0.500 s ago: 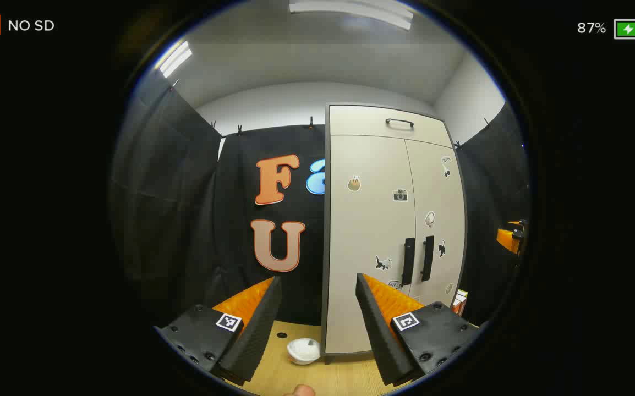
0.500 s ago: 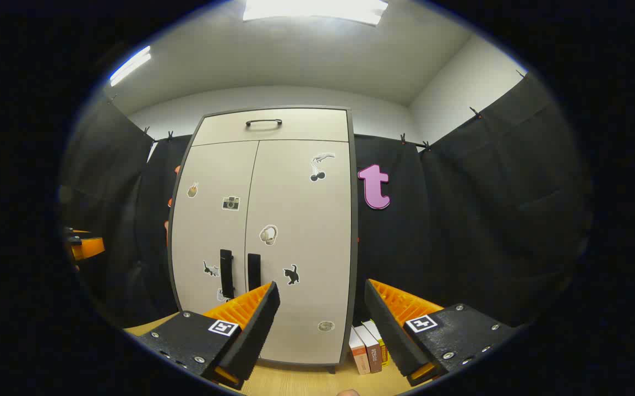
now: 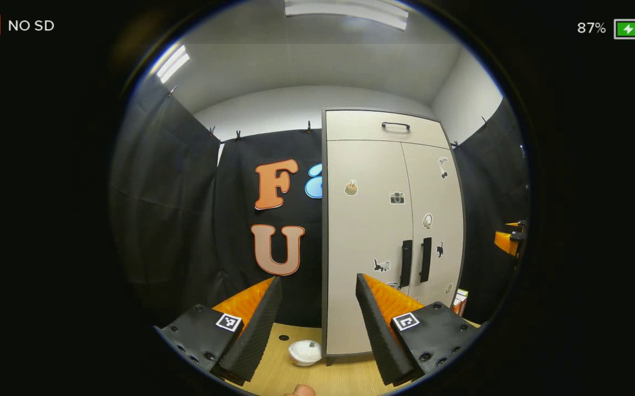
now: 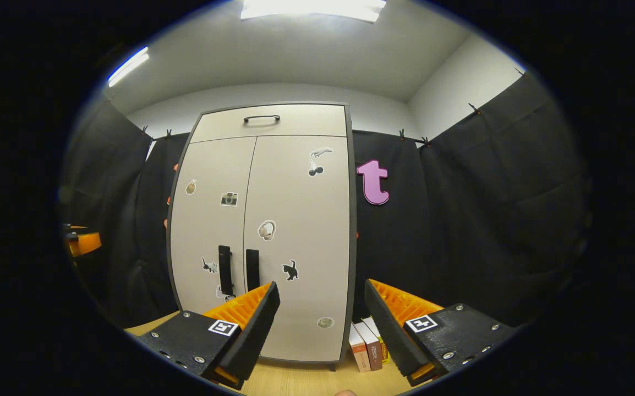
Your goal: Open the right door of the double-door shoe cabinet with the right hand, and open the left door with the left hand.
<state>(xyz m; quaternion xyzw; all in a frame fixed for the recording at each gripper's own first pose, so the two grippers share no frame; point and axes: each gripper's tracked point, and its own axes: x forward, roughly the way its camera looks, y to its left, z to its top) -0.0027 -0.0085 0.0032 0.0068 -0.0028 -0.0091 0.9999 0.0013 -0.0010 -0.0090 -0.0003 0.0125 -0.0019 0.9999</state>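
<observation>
A tall beige shoe cabinet (image 3: 375, 231) (image 4: 273, 231) stands ahead with both doors closed and stickers on them. Two black vertical handles sit side by side at the middle seam: the left door's handle (image 3: 406, 255) (image 4: 224, 269) and the right door's handle (image 3: 425, 259) (image 4: 252, 268). My left gripper (image 3: 317, 286) is open, some way short of the cabinet and left of its handles. My right gripper (image 4: 322, 291) is open too, held in front of the right door, to the right of the handles and apart from them. The other gripper shows at the right edge of the left gripper view (image 3: 510, 241) and at the left edge of the right gripper view (image 4: 78, 242).
A drawer with a black handle (image 4: 261, 117) tops the cabinet. A white bowl-like object (image 3: 305, 352) lies on the wooden floor by the cabinet's left foot. Several books (image 4: 370, 344) stand on the floor at its right side. Black cloth walls surround the booth.
The cabinet looks slightly smaller and shifted left in the left gripper view, and a touch higher in the right gripper view. Both grippers stay open and both doors stay closed.
</observation>
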